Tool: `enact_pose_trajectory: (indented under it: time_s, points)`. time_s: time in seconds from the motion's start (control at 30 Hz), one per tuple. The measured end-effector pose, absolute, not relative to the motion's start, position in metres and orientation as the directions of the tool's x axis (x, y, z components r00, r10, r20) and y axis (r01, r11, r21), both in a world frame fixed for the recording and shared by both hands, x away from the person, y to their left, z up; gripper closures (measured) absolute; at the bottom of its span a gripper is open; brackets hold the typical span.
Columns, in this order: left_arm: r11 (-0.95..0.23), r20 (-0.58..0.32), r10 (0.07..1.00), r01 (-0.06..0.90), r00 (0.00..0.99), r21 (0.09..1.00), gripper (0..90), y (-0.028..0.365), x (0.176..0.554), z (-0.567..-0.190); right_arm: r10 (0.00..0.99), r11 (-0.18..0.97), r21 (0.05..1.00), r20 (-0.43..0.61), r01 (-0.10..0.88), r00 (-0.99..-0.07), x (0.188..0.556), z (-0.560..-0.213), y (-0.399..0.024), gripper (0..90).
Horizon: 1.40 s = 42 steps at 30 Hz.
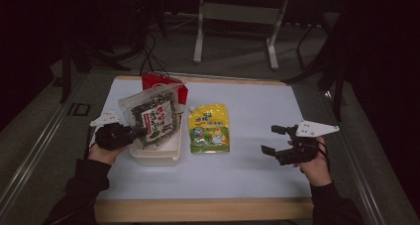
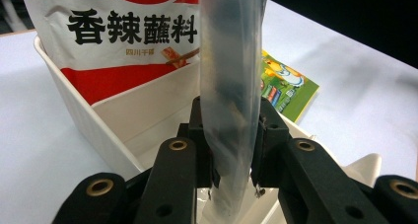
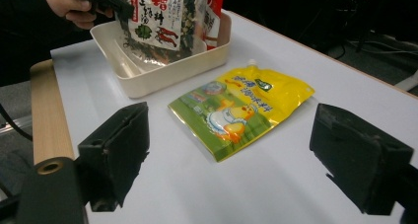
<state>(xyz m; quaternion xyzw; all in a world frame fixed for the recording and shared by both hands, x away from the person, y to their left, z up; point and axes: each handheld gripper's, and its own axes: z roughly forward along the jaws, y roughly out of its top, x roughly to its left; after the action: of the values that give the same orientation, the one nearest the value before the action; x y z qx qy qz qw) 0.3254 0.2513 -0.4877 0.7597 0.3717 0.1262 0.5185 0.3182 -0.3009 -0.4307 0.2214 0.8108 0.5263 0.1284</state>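
The clear pouch [image 1: 151,118] shows dark green flakes behind a white label with red print, the tray [image 1: 157,154] is cream, the bag [image 1: 171,82] behind is red and white with black characters, the spout pouch [image 1: 209,128] is yellow and green, and the desk [image 1: 257,111] is pale blue-white with a wooden edge.

A white surface [image 1: 257,170] with a pale wooden front edge is seen. A cream tray [image 1: 156,155] is set left of centre (bags stood inside it); a yellow-green spout pouch [image 1: 210,129] is laid flat just beside it.
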Motion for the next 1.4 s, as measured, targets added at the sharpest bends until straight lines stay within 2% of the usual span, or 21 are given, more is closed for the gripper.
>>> enact_pose_trajectory:
  time_s: [0.3,0.57,0.63,0.9,1.03,1.1,1.13,1.17,1.2,1.3,1.4]
  points:
    - [-0.18,-0.172,0.733,0.431,0.658,0.884,72.2,0.25,0.324,-0.488,0.488,0.361,0.914,-0.016,0.185,-0.873,0.319,-0.432,-0.3,16.6]
    - [-0.173,-0.144,0.773,0.423,0.618,0.889,60.4,0.249,0.32,-0.488,0.498,0.398,0.888,0.002,0.23,-0.867,0.319,-0.434,-0.291,13.7]
    - [-0.175,-0.137,0.777,0.419,0.615,0.891,55.4,0.249,0.319,-0.488,0.506,0.398,0.886,0.005,0.239,-0.862,0.32,-0.436,-0.289,11.1]
    - [-0.145,-0.13,0.793,0.392,0.595,0.909,37.8,0.254,0.308,-0.478,0.514,0.403,0.879,0.013,0.255,-0.857,0.32,-0.437,-0.283,10.2]
    - [-0.126,-0.125,0.806,0.374,0.578,0.919,23.1,0.256,0.297,-0.468,0.527,0.404,0.878,0.006,0.257,-0.85,0.321,-0.438,-0.28,10.0]
    - [-0.126,-0.122,0.808,0.372,0.576,0.92,17.4,0.256,0.294,-0.466,0.519,0.412,0.874,0.007,0.257,-0.855,0.322,-0.439,-0.278,10.0]
    - [-0.123,-0.129,0.795,0.366,0.593,0.922,17.4,0.256,0.291,-0.465,0.519,0.412,0.874,0.007,0.257,-0.855,0.322,-0.439,-0.278,10.0]
    - [-0.129,-0.117,0.8,0.359,0.588,0.925,11.1,0.254,0.284,-0.461,0.515,0.418,0.872,0.004,0.255,-0.857,0.323,-0.439,-0.277,10.1]
    - [-0.117,-0.125,0.794,0.351,0.595,0.929,8.5,0.254,0.281,-0.46,0.518,0.421,0.871,-0.001,0.254,-0.855,0.323,-0.44,-0.276,10.3]
    - [-0.111,-0.119,0.797,0.337,0.592,0.935,3.7,0.252,0.271,-0.454,0.519,0.426,0.87,-0.011,0.248,-0.854,0.323,-0.44,-0.274,12.8]
    - [-0.106,-0.111,0.802,0.323,0.587,0.94,2.8,0.25,0.264,-0.451,0.52,0.427,0.868,-0.006,0.254,-0.854,0.324,-0.44,-0.274,13.6]
